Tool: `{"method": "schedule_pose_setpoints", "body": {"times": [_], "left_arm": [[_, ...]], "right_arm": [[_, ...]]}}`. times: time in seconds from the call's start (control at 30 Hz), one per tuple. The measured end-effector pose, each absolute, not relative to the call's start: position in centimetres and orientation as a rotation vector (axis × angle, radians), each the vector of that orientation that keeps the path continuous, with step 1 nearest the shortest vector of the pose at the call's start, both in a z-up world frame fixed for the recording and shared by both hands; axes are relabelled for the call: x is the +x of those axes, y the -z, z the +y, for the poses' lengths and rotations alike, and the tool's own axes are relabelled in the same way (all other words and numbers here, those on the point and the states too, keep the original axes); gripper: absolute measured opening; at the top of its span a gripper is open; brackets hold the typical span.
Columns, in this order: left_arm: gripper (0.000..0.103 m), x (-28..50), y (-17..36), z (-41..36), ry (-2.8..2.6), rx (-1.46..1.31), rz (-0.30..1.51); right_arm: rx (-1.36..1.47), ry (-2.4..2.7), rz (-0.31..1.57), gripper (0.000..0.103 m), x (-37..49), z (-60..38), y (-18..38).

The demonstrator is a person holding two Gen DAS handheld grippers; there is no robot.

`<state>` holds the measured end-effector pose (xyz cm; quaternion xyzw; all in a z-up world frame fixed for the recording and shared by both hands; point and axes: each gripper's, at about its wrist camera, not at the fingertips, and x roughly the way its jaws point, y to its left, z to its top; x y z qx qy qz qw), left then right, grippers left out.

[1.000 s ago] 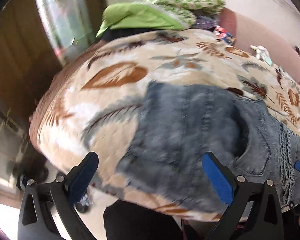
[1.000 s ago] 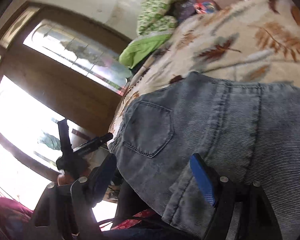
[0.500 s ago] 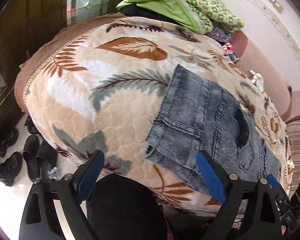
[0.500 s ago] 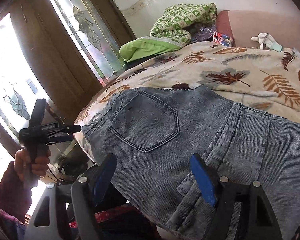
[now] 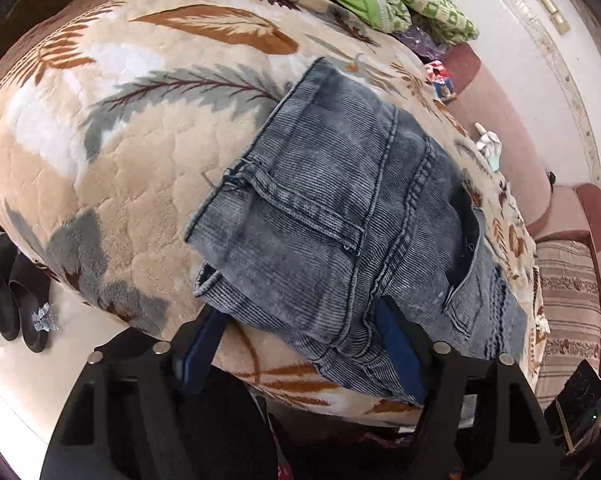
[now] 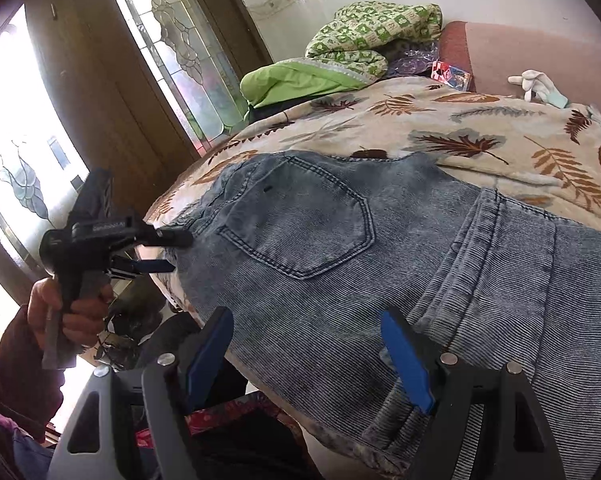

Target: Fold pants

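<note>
pants (image 5: 352,216), faded ribbed grey-blue denim with stitched seams, are lying part-folded on plush leaf-print blanket (image 5: 112,152) near bed edge. left gripper (image 5: 300,340) jaws, just narrowing, are being held apart astride denim edge, pads not pressing. right gripper (image 6: 312,356) is being held apart over denim beside curved pocket (image 6: 300,224).

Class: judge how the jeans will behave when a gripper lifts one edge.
The jeans already sag over the bed's edge, so they will probably droop. Thick seams suggest some weight. The plush leaf blanket may drag rather than let them slide.
</note>
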<state>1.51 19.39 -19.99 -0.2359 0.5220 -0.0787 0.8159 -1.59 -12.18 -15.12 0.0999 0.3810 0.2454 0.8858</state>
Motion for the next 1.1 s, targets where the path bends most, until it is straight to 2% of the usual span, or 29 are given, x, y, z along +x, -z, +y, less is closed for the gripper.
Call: {"method": "schedule_pose_setpoints", "body": {"times": [0.03,0.07,0.1,0.13,0.17,0.3,0.37,0.73,0.97,1.1], "left_arm": [[0.071,1.4,19.9,19.4,0.166,-0.498,1.103],[0.059,1.5,19.6,19.1,0.173,-0.487,1.094],[0.052,1.5,19.3,19.0,0.189,-0.485,1.089],[0.039,1.6,19.1,18.7,0.205,-0.495,1.087],[0.035,1.7,18.8,18.6,0.192,-0.488,1.08],[0.03,1.9,18.4,18.0,0.163,-0.451,1.068],[0.022,1.8,18.1,18.0,0.141,-0.438,1.053],[0.017,-0.3,11.9,13.8,0.137,-0.211,0.873],[0.017,-2.4,7.0,8.0,0.249,-0.039,0.748],[0.017,-3.8,4.7,3.5,0.353,0.071,0.693]], "right_arm": [[0.214,-0.509,0.791,0.079,-1.6,-12.4,15.2],[0.221,-0.507,0.789,0.079,-1.5,-12.6,15.3],[0.228,-0.507,0.787,0.079,-1.4,-12.9,15.3],[0.237,-0.509,0.784,0.079,-1.4,-13.1,15.3],[0.241,-0.509,0.781,0.079,-1.4,-13.2,15.3],[0.247,-0.509,0.766,0.079,-1.4,-13.8,15.1],[0.25,-0.507,0.753,0.079,-1.5,-14.2,14.8],[0.446,-0.364,0.623,0.079,-1.6,-20.3,12.3],[0.718,-0.258,0.622,0.079,-1.2,-26.5,12.8],[0.826,-0.202,0.554,0.079,-2.3,-30.3,12.1]]}}
